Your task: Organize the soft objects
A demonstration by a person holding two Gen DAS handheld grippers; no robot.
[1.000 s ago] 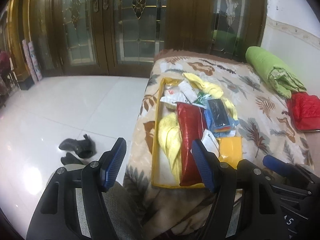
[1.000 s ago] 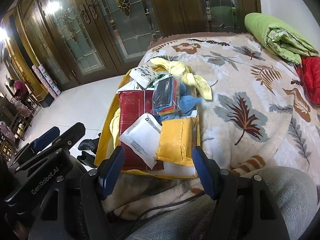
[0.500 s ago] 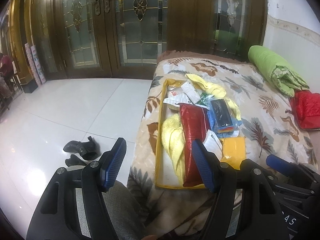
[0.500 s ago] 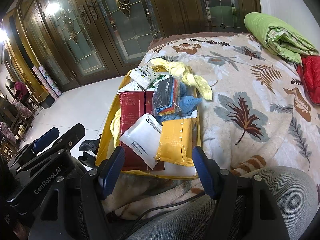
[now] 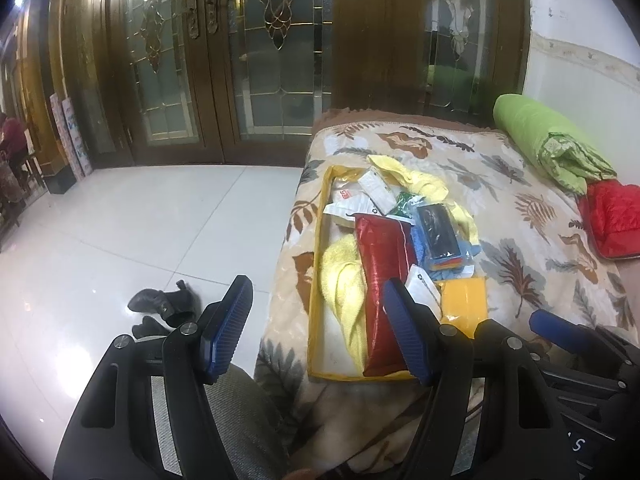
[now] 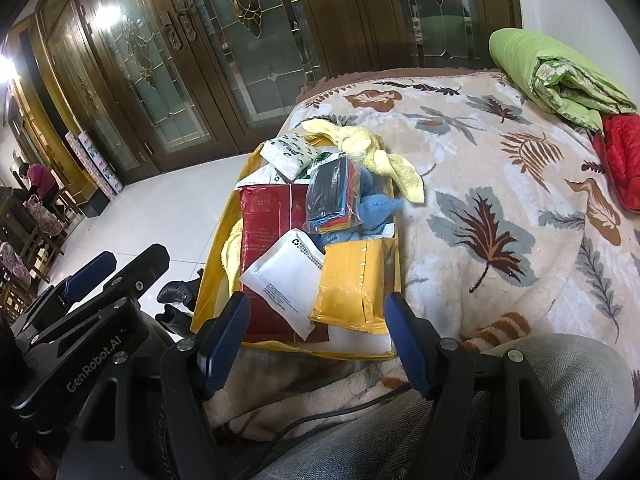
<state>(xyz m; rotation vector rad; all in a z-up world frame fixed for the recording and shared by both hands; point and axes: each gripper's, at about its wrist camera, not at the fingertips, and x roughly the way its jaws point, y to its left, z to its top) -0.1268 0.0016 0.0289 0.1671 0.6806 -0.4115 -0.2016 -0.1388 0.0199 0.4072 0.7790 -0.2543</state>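
A yellow-rimmed flat bin [image 5: 315,280] [image 6: 208,280] lies on the bed's near left part, full of soft items: a red packet [image 5: 380,264] [image 6: 268,224], a yellow towel [image 5: 344,288], a white mailer [image 6: 284,280], a yellow padded envelope [image 6: 352,284] [image 5: 462,300], a clear bag of dark and coloured cloths [image 6: 328,192] [image 5: 438,232], a blue cloth [image 6: 376,208] and a pale yellow cloth [image 6: 372,148] draped over the far rim. My left gripper [image 5: 316,324] is open and empty, short of the bin's near left corner. My right gripper [image 6: 316,336] is open and empty at the bin's near edge.
The bed carries a leaf-patterned blanket [image 6: 500,200]. A rolled green quilt [image 6: 548,76] and a red cushion [image 6: 624,160] lie at its far right. Black boots [image 5: 160,308] lie on the white tiled floor at left. Wooden glass doors [image 5: 260,60] stand behind. My grey-trousered legs [image 6: 560,400] are below.
The left wrist view has shifted a little, so the bin sits slightly further right and lower in it. The right gripper has barely moved. Both stay open.
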